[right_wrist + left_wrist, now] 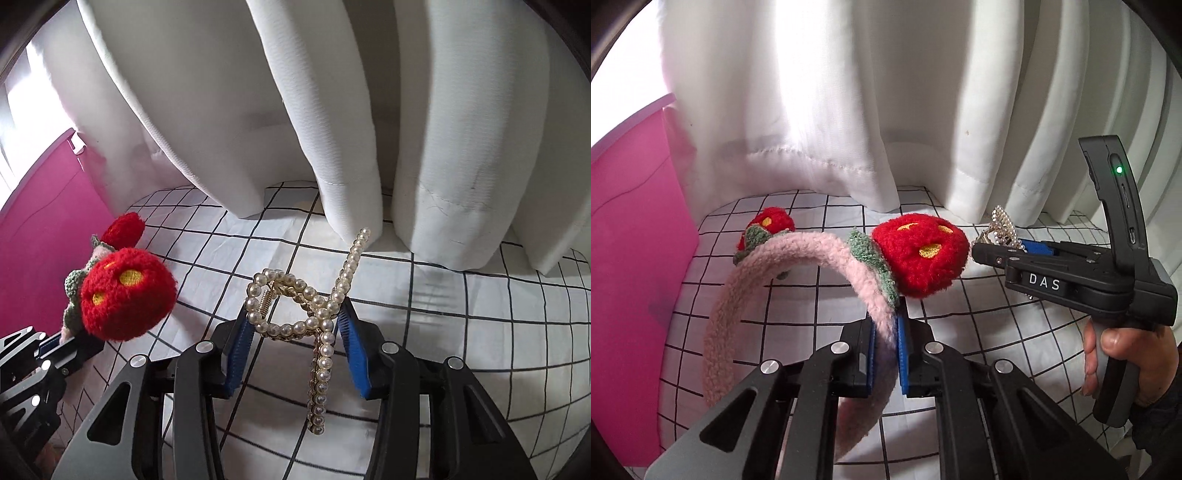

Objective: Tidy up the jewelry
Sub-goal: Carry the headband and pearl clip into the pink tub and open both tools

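1. The left tongs (884,354) are clamped tight on the pink fuzzy headband (798,254), blue pads pressing its band just below the big red strawberry pompom (921,254); the headband is off the tabletop (798,295), its far end with the smaller pompom (772,221) low over the grid cloth.
2. The right tongs (295,343) are partly closed on the pearl hair claw (295,306), held clear of the cloth, one pearl arm rising, the other hanging between the fingers.
3. My reading: both pieces are being carried to storage; to do it well, keep the headband grip firm, since the pompom end is heavy and could swing; hold the claw steady, as the pads catch only its edges and it may twist out.
4. Around: a pink panel (631,258) stands at the left, perhaps a box wall; white curtains (849,110) hang at the back, touching the cloth.
5. In the way: the two tongs are close, pompom almost touching the right tongs' tip; separate them before placing.
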Available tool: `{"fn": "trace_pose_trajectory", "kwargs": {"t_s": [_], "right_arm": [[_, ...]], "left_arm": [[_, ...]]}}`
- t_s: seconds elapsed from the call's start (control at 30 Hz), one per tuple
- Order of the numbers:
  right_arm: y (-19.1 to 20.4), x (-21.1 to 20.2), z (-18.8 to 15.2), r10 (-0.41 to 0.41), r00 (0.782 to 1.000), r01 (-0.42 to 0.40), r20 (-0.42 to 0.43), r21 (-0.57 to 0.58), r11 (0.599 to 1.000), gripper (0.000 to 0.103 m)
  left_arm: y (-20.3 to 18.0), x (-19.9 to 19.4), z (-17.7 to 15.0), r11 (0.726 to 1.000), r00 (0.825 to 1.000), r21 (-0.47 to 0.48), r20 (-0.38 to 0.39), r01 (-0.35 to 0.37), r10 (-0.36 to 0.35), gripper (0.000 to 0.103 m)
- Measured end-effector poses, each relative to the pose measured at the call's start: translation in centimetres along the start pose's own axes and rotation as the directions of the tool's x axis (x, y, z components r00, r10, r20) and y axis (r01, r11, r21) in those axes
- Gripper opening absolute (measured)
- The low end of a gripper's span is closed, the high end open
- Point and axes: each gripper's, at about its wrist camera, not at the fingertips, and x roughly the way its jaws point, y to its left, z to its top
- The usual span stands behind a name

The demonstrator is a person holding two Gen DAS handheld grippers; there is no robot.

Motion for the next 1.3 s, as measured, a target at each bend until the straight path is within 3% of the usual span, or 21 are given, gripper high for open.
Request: {"fn": "trace_pose_trajectory", "kwargs": {"t_s": [0.43, 0.67, 0.97, 1.13, 1.3], "right_arm": [[2.6, -11.4, 0.2, 0.013, 0.996, -0.010, 0.085, -0.035, 0.999, 0.044], [7.7, -16.1, 2.9, 0.087, 0.983, -0.069, 0.162, -0.112, 0.991, 0.044], [18.7, -15.7, 6.9, 0.281, 0.943, -0.230, 0.179, -0.260, 0.938, 0.044], [25.3, -13.9, 8.7, 0.360, 0.922, -0.293, 0.145, -0.350, 0.890, 0.044], [30.8, -11.1, 10.1, 0.395, 0.915, -0.333, 0.078, -0.406, 0.851, 0.044]], "left_arm": [[-1.7, -11.6, 3.8, 0.999, 0.987, 0.040, 0.157, 0.026, -0.032, 0.010], [1.1, -18.4, 6.4, 1.000, 0.964, -0.003, 0.265, -0.031, 0.031, 0.010], [9.6, -24.4, 6.1, 0.974, 0.931, -0.117, 0.293, -0.192, 0.219, 0.010], [14.4, -25.3, 4.6, 0.953, 0.926, -0.176, 0.247, -0.247, 0.286, 0.010], [18.2, -24.9, 3.0, 0.931, 0.924, -0.235, 0.200, -0.279, 0.327, 0.010]]}}
